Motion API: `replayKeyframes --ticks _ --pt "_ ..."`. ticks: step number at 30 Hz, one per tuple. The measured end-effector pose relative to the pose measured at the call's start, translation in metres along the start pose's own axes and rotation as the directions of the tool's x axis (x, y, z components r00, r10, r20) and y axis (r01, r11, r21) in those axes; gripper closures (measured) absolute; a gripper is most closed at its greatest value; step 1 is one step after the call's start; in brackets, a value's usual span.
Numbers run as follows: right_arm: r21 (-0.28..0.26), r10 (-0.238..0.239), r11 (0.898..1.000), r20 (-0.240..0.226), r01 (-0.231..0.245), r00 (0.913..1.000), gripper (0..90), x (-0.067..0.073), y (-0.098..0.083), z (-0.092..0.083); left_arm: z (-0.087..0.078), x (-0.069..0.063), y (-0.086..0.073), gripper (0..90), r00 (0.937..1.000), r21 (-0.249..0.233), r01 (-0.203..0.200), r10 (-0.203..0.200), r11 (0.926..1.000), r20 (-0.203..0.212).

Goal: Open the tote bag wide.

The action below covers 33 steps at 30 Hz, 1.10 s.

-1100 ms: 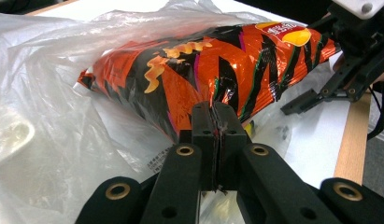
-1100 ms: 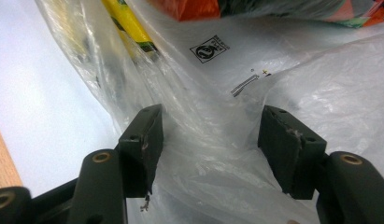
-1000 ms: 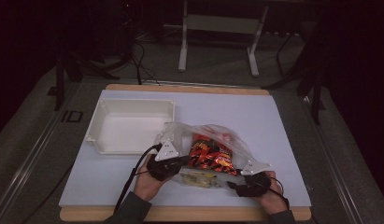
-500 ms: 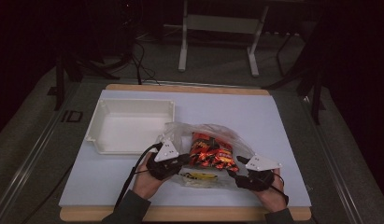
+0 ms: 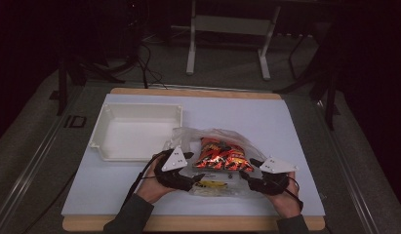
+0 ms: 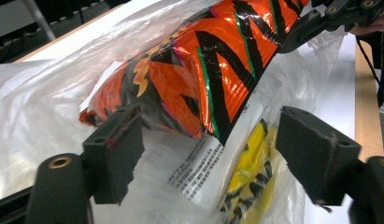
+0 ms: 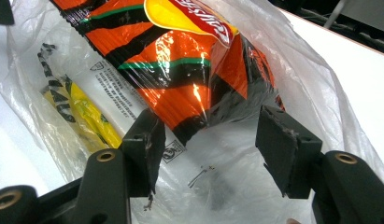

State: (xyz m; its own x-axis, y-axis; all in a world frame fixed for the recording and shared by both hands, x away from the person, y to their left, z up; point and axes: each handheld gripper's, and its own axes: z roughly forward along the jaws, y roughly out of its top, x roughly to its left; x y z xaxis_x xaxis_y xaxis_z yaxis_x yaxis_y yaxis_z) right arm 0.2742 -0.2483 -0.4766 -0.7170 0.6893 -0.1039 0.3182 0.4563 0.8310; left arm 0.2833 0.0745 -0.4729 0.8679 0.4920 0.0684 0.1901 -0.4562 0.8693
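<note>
Left gripper (image 5: 192, 171): jaws have just been opening and now stand wide, pads clear of the film; 1 second ago it sat at this same edge of the bag, so the hand has kept its place and only the jaws have changed. In the left gripper view the clear plastic bag (image 6: 49, 98) and the snack packet (image 6: 213, 70) lie between and beyond the jaws, nothing pinched.

Right gripper (image 5: 250, 171): jaws wide, closing a little, bare of any hold; against the frame 1 second ago it sits slightly higher at the bag's near right corner.

Clear plastic bag (image 5: 212, 141): rests on the white table sheet (image 5: 295, 126), just right of the white tray (image 5: 139, 131), near the person's edge.
Contents: 1 orange-and-black snack packet (image 5: 222, 155); 1 yellow-and-black packet (image 5: 210, 184) beneath it.

Judgement: the release suggests a re-grip on the bag's mouth or on the snack packet; neither item is out yet and the tray holds nothing.
</note>
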Motion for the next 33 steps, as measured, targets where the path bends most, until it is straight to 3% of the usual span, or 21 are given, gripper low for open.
replayKeyframes --ticks 5,10,13,21,28,33 --pt "0.001 0.000 1.000 0.000 0.000 1.0000 42.6 -0.002 0.002 0.000 0.010 0.003 0.004 15.9 0.9988 0.004 -0.031 0.030 0.9995 0.039" --pt "-0.004 0.012 1.000 -0.009 -0.012 0.9999 42.9 -0.004 0.003 0.002 0.017 0.003 0.007 19.7 0.9982 0.015 -0.059 0.059 0.9981 0.005" --pt "0.002 0.015 1.000 -0.011 -0.015 0.9998 42.9 -0.005 0.004 0.003 0.021 0.002 0.012 25.1 0.9953 0.021 -0.094 0.094 0.9954 -0.025" --pt "0.008 0.020 1.000 -0.023 -0.020 0.9995 43.0 -0.007 0.005 0.008 0.030 0.000 0.024 33.4 0.9867 0.017 -0.157 0.158 0.9874 -0.039" --pt "0.001 0.022 1.000 -0.027 -0.022 0.9994 43.8 -0.008 0.006 0.008 0.031 -0.002 0.034 44.3 0.9712 0.020 -0.229 0.229 0.9733 -0.064" --pt "0.002 0.021 1.000 -0.024 -0.021 0.9995 43.9 -0.008 0.006 0.007 0.029 0.001 0.038 58.0 0.9722 0.004 -0.221 0.221 0.9752 -0.078"
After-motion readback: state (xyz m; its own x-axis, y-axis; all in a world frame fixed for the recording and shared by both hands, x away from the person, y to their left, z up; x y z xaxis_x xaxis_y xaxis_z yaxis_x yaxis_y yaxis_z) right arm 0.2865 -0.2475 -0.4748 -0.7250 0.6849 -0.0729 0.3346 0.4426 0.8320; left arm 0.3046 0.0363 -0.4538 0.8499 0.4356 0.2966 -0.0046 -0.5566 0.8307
